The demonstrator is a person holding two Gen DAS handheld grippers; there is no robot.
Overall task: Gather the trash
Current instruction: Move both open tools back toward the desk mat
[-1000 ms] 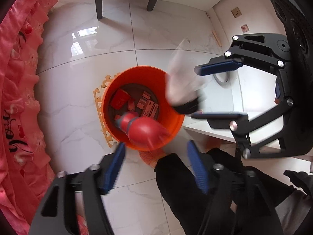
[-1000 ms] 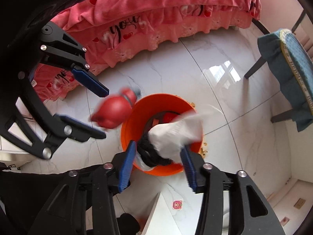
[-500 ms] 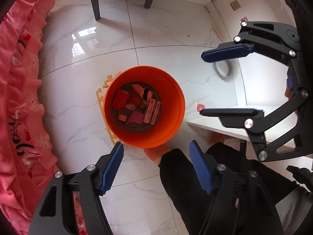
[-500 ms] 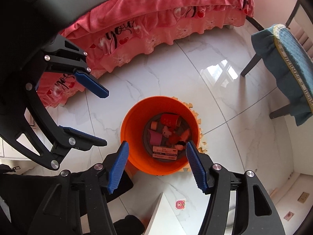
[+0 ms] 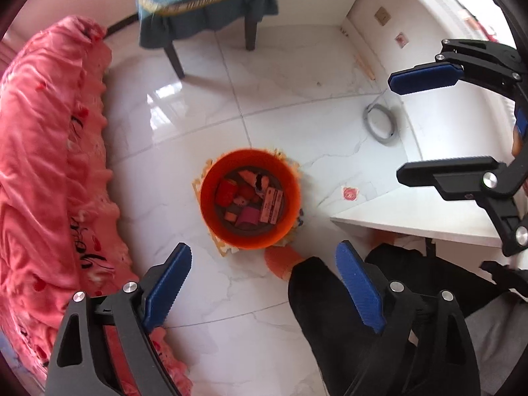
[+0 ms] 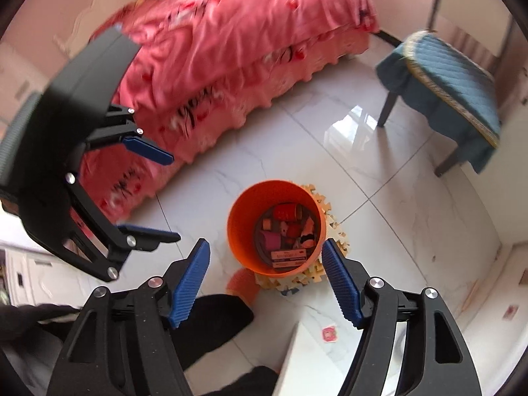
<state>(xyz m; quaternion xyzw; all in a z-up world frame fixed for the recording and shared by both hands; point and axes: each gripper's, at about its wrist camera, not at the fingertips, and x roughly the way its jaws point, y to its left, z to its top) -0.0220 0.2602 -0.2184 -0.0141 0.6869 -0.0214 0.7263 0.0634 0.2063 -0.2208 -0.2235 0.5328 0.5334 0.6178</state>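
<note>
The pink-covered bed took up the floor to one side of the orange bin, well apart from it, and a blue-cushioned chair stood beyond the bin on the far side. A white table edged in near the bin, with a small pink sticker on the tiles between them. The bin itself sat on a pale puzzle-edged foam mat, upright, its mouth open to both cameras. At its bottom lay the trash: red and pink scraps and a flat printed box.

The left gripper hung above and to the near side of the bin, its blue fingers spread wide with nothing between them. The right gripper hung likewise, jaws wide and empty, the bin showing in the gap between its fingers. Neither touched the bin. The person's dark trouser leg and an orange slipper stood just beside the bin's near wall.
</note>
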